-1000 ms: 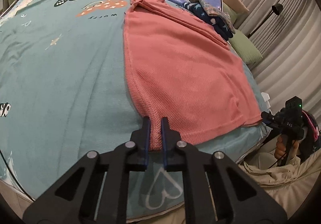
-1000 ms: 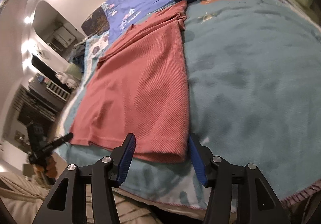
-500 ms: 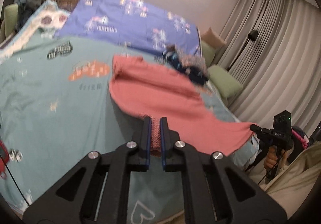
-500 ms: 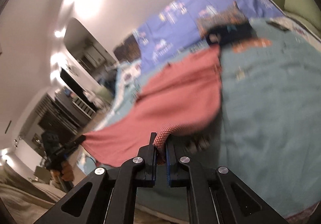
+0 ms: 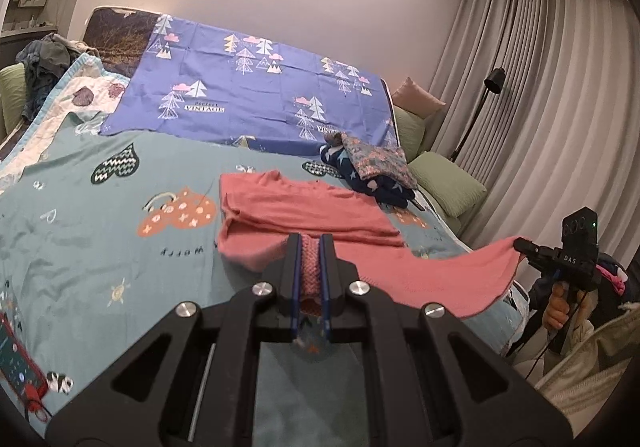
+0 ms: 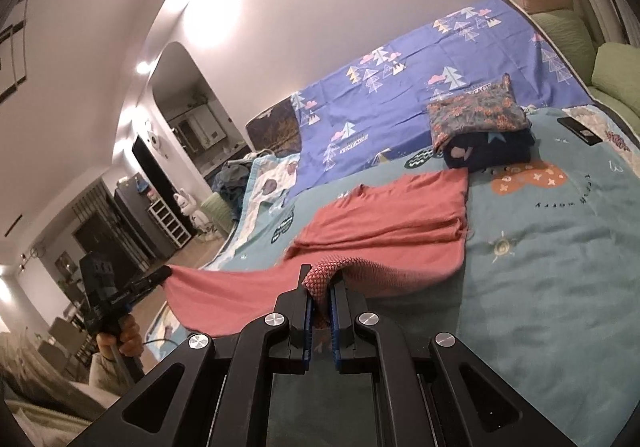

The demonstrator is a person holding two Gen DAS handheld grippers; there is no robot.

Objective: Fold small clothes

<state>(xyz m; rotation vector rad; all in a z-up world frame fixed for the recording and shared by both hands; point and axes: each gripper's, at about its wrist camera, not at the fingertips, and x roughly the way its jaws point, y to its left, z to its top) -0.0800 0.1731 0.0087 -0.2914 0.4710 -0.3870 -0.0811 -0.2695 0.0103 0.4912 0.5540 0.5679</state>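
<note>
The left gripper (image 5: 310, 247) pinches one hem corner of the coral-pink knit garment (image 5: 304, 207) between its fingers; the right gripper (image 6: 320, 283) pinches the other. The hem hangs lifted above the bed's (image 5: 100, 247) near edge, the collar end resting near stacked folded clothes (image 6: 480, 135).

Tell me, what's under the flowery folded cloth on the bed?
The flowery folded cloth lies on top of a dark blue folded garment with little stars, which rests on the teal bedspread. Whatever is inside the folds is covered.
</note>
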